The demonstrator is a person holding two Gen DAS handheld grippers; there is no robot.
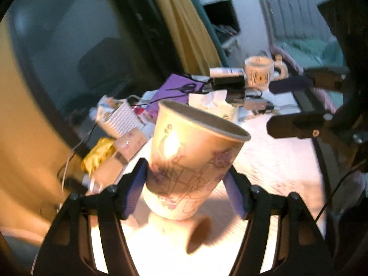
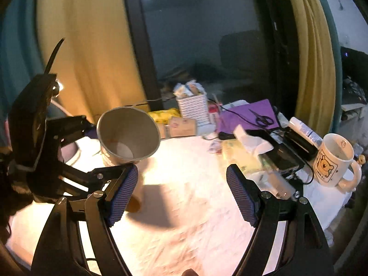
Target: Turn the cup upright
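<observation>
A paper cup (image 1: 191, 158) with a pink flower print is held between the blue pads of my left gripper (image 1: 184, 184), mouth up and tilted to the right, just above the white table. In the right wrist view the same cup (image 2: 127, 135) shows its open mouth toward the camera, with the left gripper's black body (image 2: 39, 138) beside it. My right gripper (image 2: 182, 191) is open and empty over the table, to the right of the cup; it also shows in the left wrist view (image 1: 299, 105) at the right.
A white cloth-covered table (image 2: 188, 207) lies below. At its far edge stand a white slotted box (image 2: 194, 109), purple paper with scissors (image 2: 262, 118), black devices (image 2: 283, 154), a yellow packet (image 1: 99, 158) and a bear mug (image 2: 333, 161). Yellow curtains and a dark window are behind.
</observation>
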